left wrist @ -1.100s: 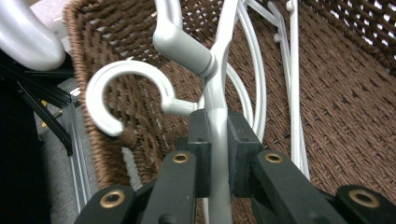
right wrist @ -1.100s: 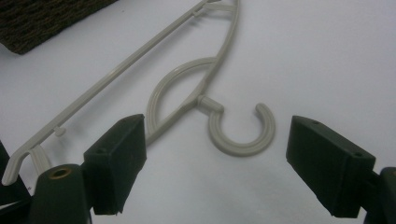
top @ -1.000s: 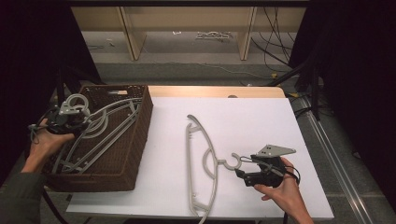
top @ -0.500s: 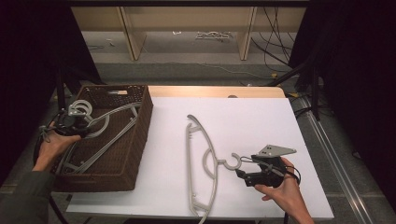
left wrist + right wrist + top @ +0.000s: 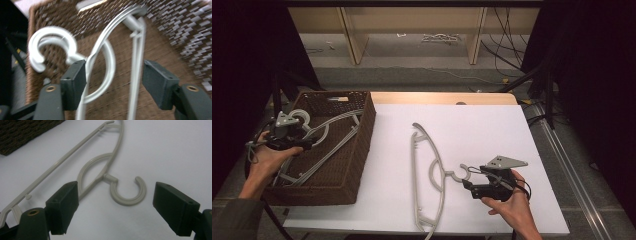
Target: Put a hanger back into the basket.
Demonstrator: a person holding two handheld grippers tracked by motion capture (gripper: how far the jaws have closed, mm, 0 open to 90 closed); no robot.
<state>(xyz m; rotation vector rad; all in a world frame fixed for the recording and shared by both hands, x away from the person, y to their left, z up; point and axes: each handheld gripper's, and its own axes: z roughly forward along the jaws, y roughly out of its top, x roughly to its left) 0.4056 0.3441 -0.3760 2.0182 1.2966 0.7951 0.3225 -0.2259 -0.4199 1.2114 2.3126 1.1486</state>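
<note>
- Since the earlier frame, left tongs (image 5: 307, 145) have just been opening, letting the white hanger (image 5: 324, 131) settle in the wicker basket (image 5: 362, 145) at nine o'clock.
- Right tongs (image 5: 466, 182) gape wide, unmoved, bracketing the grey hanger's hook (image 5: 128, 192) on the tabletop (image 5: 492, 130) at five o'clock, probably to grab it.

Two grey hangers — one inside the wicker basket (image 5: 357, 150), one on the table just beside it; one basket.

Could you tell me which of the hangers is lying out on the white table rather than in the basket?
The beige hanger with its hook beside the right hand-held gripper; the other hangers lie inside the brown wicker basket.
</note>
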